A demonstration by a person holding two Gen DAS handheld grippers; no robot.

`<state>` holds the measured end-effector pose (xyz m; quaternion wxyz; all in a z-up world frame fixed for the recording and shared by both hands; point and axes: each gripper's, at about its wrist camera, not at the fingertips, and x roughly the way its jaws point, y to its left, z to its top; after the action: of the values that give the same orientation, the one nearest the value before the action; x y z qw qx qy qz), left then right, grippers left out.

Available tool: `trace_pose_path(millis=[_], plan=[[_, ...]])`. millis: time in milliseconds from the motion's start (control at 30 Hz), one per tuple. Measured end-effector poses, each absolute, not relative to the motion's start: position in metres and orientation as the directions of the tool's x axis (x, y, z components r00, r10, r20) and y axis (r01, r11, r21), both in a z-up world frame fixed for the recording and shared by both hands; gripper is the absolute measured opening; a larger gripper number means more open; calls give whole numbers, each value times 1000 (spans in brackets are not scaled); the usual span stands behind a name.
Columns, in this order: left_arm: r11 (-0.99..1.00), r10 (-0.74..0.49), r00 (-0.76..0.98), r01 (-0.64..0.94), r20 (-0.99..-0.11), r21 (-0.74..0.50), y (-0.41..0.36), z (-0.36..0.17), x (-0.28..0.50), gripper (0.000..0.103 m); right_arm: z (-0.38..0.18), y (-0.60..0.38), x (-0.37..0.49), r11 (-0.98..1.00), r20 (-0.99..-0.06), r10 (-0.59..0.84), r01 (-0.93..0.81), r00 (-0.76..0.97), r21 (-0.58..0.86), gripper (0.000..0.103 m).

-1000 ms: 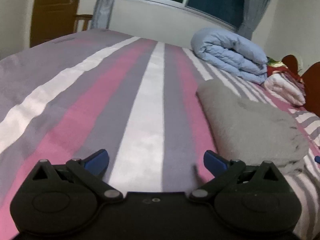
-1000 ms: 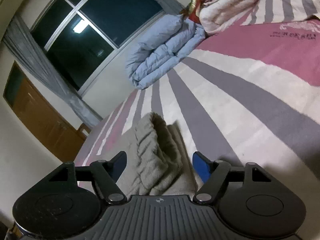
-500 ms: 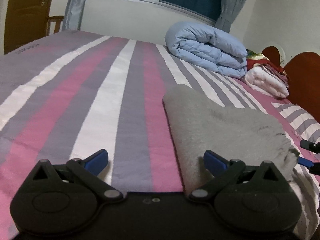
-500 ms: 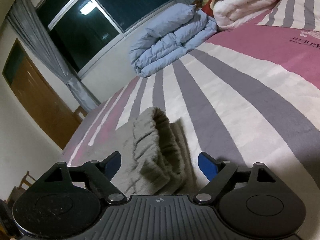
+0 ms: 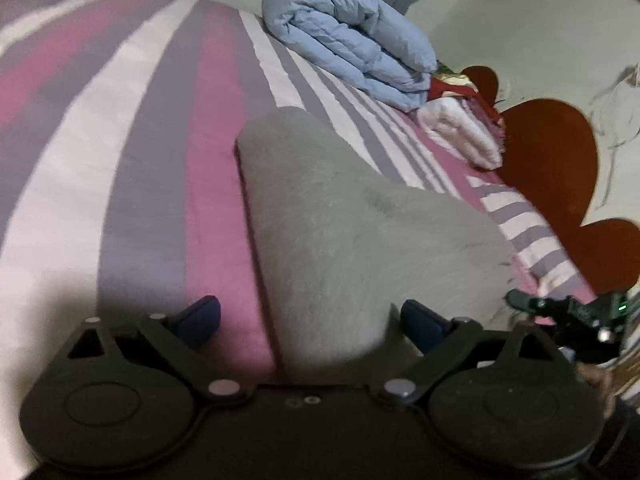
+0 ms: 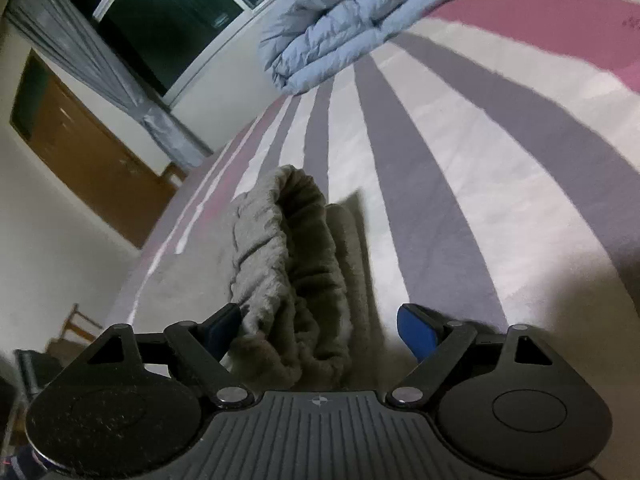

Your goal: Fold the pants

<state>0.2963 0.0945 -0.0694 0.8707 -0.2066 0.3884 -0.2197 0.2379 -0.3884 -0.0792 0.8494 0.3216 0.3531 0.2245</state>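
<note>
The grey pants (image 5: 360, 232) are lying folded on the bed (image 5: 152, 168). Both grippers (left (image 5: 310, 322), right (image 6: 320, 326)) are being held wide open around them, gripping nothing. Both ends should be pinched evenly.

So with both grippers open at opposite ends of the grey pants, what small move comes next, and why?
Probably shut the right gripper on the gathered waistband: its open fingers already straddle that edge. The left gripper is also open, around the pants fold, ready to close.
</note>
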Motion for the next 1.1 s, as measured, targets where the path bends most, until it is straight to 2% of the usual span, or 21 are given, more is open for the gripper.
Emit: trace_pose_path(millis=[67, 133, 333, 367, 433, 467, 533, 633, 867, 1000, 1033, 1067, 1100], plan=[[803, -563, 592, 229, -576, -550, 98, -73, 303, 86, -81, -389, 246, 671, -451, 644, -173, 618, 721, 85], [811, -553, 599, 228, -579, -538, 98, -77, 308, 77, -81, -387, 253, 662, -449, 664, -190, 598, 725, 85], [772, -596, 584, 231, -550, -592, 96, -80, 328, 71, -80, -359, 276, 671, -473, 684, -225, 555, 706, 84], [757, -610, 582, 226, -539, -613, 97, -82, 331, 66, -80, -356, 280, 673, -475, 683, -224, 555, 705, 78], [703, -644, 578, 186, -502, -687, 105, -93, 341, 34, -79, -350, 287, 684, -485, 677, -230, 554, 692, 68], [663, -665, 574, 159, -478, -731, 109, -99, 345, 32, -79, -349, 288, 686, -485, 675, -230, 555, 691, 64], [656, -668, 586, 172, -459, -735, 109, -98, 344, 24, -73, -348, 287, 687, -482, 675, -239, 559, 686, 58], [634, -685, 598, 209, -415, -745, 113, -87, 341, 21, -56, -350, 284, 663, -421, 697, -299, 581, 686, 54], [689, -646, 654, 279, -393, -669, 132, -35, 383, 21, -17, -328, 331, 637, -347, 722, -379, 599, 671, 53], [762, -591, 659, 265, -465, -591, 140, -27, 428, 22, -25, -312, 374, 609, -340, 729, -338, 594, 718, 53], [795, -555, 662, 244, -504, -556, 138, -31, 438, 32, -33, -307, 385, 618, -359, 722, -318, 592, 719, 54], [846, -491, 672, 216, -554, -488, 133, -37, 446, 40, -42, -303, 394, 637, -394, 710, -294, 584, 712, 60], [899, -407, 683, 180, -606, -400, 127, -43, 450, 79, -56, -298, 405, 681, -469, 675, -237, 569, 693, 65]])
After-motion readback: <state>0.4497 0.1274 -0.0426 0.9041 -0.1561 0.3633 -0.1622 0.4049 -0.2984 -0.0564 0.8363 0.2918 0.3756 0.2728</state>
